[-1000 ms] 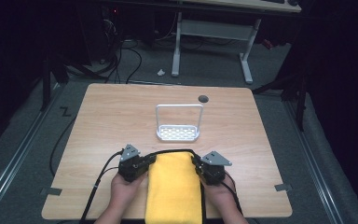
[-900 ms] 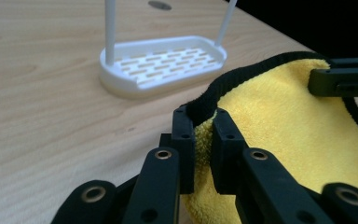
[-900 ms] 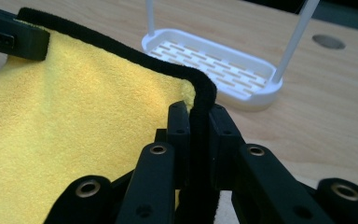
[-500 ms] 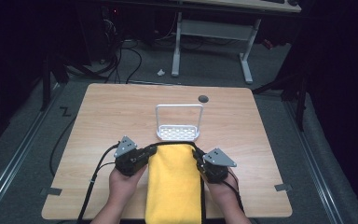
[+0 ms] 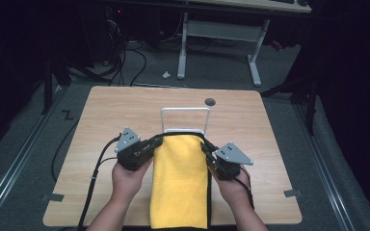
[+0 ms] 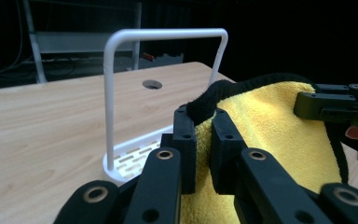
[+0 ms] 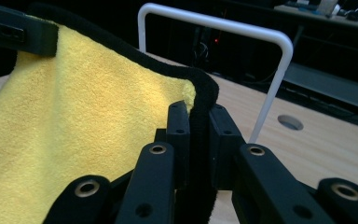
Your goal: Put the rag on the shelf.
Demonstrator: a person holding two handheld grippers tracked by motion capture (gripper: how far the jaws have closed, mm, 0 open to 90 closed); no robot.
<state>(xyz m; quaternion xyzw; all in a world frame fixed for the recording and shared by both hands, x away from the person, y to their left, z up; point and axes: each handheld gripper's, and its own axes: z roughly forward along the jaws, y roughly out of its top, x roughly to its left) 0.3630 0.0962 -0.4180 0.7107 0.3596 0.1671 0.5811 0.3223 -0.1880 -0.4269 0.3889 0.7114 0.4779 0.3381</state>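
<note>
— Hanging stretched between both grippers, over the near middle of the light wooden table (image 5: 101, 110) — fuzzy yellow microfibre towel with black trim (image 5: 180, 183).
— Left gripper (image 5: 155, 143) clamping one top corner, right gripper (image 5: 205, 147) clamping the other.
— Lower hem running out of frame; hiding the base of the white wire rack (image 5: 185, 111) just behind.
— Leaving bare wood either side.

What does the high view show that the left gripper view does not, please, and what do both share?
High view: both hands, the floor, the whole table, the towel hanging past the table's near edge, and a grey desk frame behind.

Left gripper view: the left gripper close up, pads pinching the towel's black-trimmed corner, and slots in the rack's base.

Both: the yellow towel held at two corners, the white rack, the table's round hole, and the right gripper.
</note>
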